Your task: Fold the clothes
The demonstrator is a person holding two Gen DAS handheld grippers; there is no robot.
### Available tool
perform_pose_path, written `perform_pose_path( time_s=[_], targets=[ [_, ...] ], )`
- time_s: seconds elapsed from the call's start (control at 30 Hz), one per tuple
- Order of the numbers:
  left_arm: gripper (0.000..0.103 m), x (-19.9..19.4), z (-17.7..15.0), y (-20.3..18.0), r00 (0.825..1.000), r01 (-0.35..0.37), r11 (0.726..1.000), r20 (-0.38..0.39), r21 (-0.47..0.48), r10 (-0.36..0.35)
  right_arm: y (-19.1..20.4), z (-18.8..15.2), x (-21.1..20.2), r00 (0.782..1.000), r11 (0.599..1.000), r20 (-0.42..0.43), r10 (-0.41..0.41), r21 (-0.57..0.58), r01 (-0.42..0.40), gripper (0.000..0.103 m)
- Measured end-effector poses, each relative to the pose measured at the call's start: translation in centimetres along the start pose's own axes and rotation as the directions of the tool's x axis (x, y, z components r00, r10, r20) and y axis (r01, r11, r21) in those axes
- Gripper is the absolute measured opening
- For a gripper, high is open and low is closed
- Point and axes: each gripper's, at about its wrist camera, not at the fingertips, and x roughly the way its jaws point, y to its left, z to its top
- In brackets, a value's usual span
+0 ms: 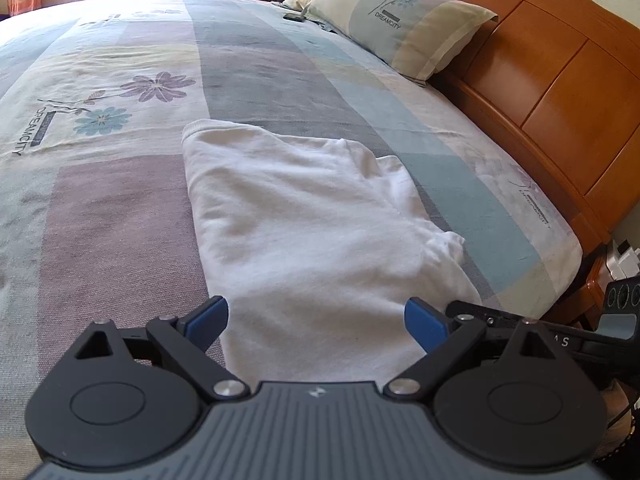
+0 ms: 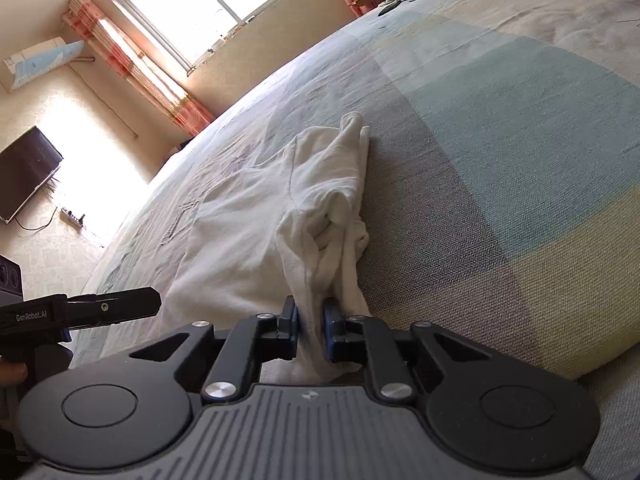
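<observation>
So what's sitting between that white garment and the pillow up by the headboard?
Nothing: in the left wrist view only bare patterned bedsheet runs from the white garment to the pillow. A small dark object lies off to the side.

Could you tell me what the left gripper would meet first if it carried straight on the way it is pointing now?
Most likely the white garment: the open left gripper points down at its near end on the bed, with nothing else between the fingers and the cloth. How far above it they hang is unclear.
</observation>
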Motion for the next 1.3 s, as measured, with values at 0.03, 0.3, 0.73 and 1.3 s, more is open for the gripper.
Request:
perform_pose_path(
  time_s=[0.03, 0.3, 0.73, 1.3],
  targets=[
    [0.095, -0.1, 0.1, -0.2, 1.0, 0.003, 1.0, 0.002, 0.007, -0.003, 0.2, 0.1, -0.3, 1.0, 1.0, 0.014, -0.006, -0.014, 0.006, 0.012],
    [0.095, 1.2, 0.0, -1.1, 0.998, 0.051, 0.998, -0.028, 0.04, -0.05, -0.1, 1.1, -0.5, 0.996, 0.994, -0.039, -0.08, -0.079, 0.076, 0.022],
    [0.095, -1.4, 0.9, 1.7, 0.998, 0.052, 0.997, 0.04, -0.048, -0.05, 6.6, 4.3, 2.2, 0.988, 0.918, 0.086, -0.126, -0.369, 0.149, 0.028],
    [0.095, 7.0, 9.0, 2.7, 0.999, 0.002, 0.999, 0.034, 0.05, -0.004, 3.8, 2.8, 4.1, 0.995, 0.931, 0.063, -0.076, -0.352, 0.093, 0.035]
  ],
)
